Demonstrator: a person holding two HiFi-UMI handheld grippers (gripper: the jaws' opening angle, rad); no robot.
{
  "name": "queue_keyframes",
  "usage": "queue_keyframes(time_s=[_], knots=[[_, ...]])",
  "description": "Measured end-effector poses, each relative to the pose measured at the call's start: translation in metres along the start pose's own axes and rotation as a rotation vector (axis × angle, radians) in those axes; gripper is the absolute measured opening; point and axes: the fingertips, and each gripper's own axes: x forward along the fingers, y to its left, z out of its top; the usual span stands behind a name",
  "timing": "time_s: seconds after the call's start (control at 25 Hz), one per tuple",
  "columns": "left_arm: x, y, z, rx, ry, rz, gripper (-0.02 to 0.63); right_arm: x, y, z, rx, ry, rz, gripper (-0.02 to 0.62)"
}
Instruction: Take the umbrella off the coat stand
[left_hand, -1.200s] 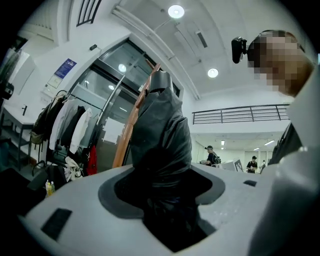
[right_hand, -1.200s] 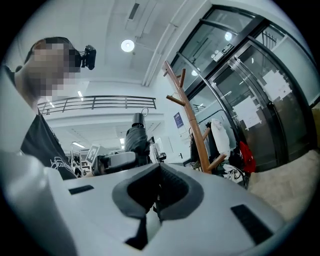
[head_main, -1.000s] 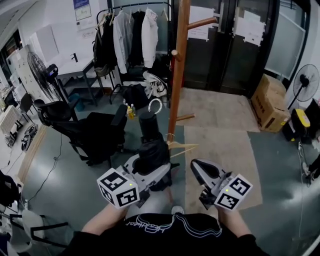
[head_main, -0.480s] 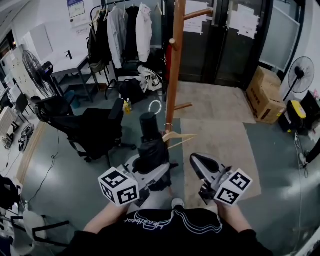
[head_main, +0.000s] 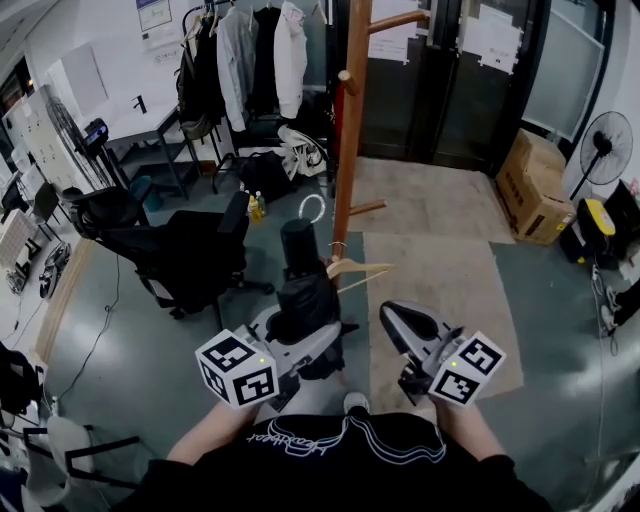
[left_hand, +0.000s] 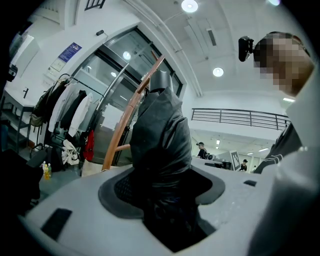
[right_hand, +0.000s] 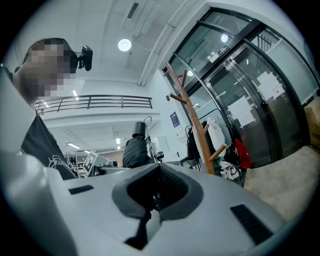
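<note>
A folded black umbrella (head_main: 298, 290) stands upright between the jaws of my left gripper (head_main: 300, 335), which is shut on its bunched fabric. Its round handle points up, with a white wrist loop (head_main: 313, 208) above it. In the left gripper view the umbrella (left_hand: 160, 135) fills the gap between the jaws of the left gripper (left_hand: 162, 200). It hangs apart from the wooden coat stand (head_main: 350, 130), which rises just behind and to the right. My right gripper (head_main: 400, 325) is beside it, shut and holding nothing; in its own view the right gripper (right_hand: 156, 197) shows the umbrella (right_hand: 135, 147) to the left.
A wooden hanger (head_main: 355, 268) hangs low on the stand's pole. A black office chair (head_main: 190, 255) stands to the left, and a clothes rack (head_main: 250, 60) with jackets at the back. A beige rug (head_main: 440, 290), a cardboard box (head_main: 540, 190) and a floor fan (head_main: 605, 160) lie to the right.
My left gripper has sunk a little with the umbrella still in it. The right gripper has stayed where it was.
</note>
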Motion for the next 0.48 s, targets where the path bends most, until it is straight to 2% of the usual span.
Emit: queue_keyframes(time_s=[0.48], knots=[[0.0084, -0.0009, 0.0029, -0.009, 0.007, 0.005, 0.245, 0.0001, -0.0089, 0.0038, 0.012, 0.009, 0.006, 0.002]])
